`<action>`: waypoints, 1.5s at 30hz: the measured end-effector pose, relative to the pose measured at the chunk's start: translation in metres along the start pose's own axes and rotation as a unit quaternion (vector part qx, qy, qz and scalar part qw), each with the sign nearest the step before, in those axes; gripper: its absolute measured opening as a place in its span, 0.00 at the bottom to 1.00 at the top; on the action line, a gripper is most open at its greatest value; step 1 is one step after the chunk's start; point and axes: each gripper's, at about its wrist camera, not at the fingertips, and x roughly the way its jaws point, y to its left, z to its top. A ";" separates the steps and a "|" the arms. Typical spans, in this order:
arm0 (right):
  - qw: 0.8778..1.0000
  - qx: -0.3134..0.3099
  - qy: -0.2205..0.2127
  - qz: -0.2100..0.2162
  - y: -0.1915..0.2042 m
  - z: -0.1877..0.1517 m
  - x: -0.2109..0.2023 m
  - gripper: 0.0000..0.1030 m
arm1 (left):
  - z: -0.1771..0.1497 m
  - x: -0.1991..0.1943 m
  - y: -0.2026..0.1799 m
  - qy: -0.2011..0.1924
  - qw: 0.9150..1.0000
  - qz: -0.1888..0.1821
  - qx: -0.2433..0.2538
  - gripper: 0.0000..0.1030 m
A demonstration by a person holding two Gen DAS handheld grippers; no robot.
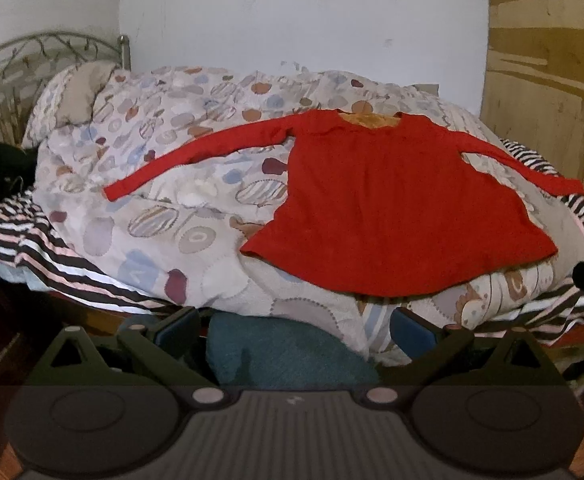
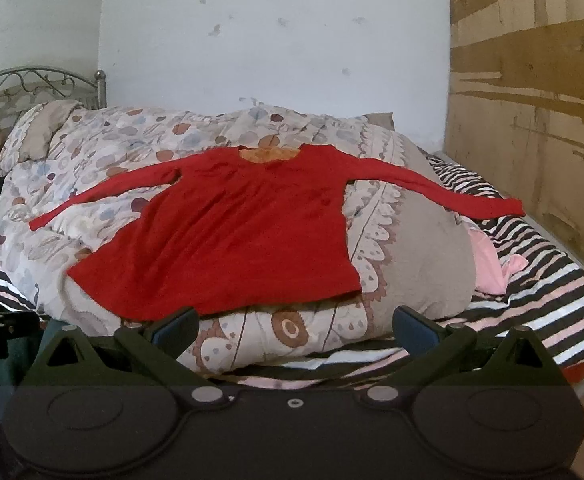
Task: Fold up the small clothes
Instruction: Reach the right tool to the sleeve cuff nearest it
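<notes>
On top of the patterned quilt (image 1: 180, 184): red long-sleeved top (image 1: 392, 216) spread flat, sleeves out, probably prepped for folding. Left claw (image 1: 294, 330) and right claw (image 2: 294, 326) both wide apart, empty, hovering just short of hem.

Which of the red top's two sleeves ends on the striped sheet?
The sleeve on the right: its cuff reaches the striped sheet. The other sleeve lies wholly on the patterned quilt.

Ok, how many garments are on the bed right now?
2 for certain: the red top spread flat on the quilt, and a pink garment bunched on the striped sheet beside it. More may be hidden.
</notes>
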 end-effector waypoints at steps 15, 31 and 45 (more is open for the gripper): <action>0.998 0.017 0.023 -0.051 -0.028 0.080 0.063 1.00 | 0.116 0.067 0.003 0.001 1.000 -0.006 -0.027 1.00; 0.986 0.081 0.060 -0.129 -0.074 0.123 0.172 1.00 | 0.190 0.174 -0.010 0.045 0.998 -0.035 0.004 1.00; 0.975 0.163 -0.027 -0.150 -0.167 0.120 0.262 1.00 | 0.194 0.248 -0.012 0.005 0.998 -0.053 -0.045 1.00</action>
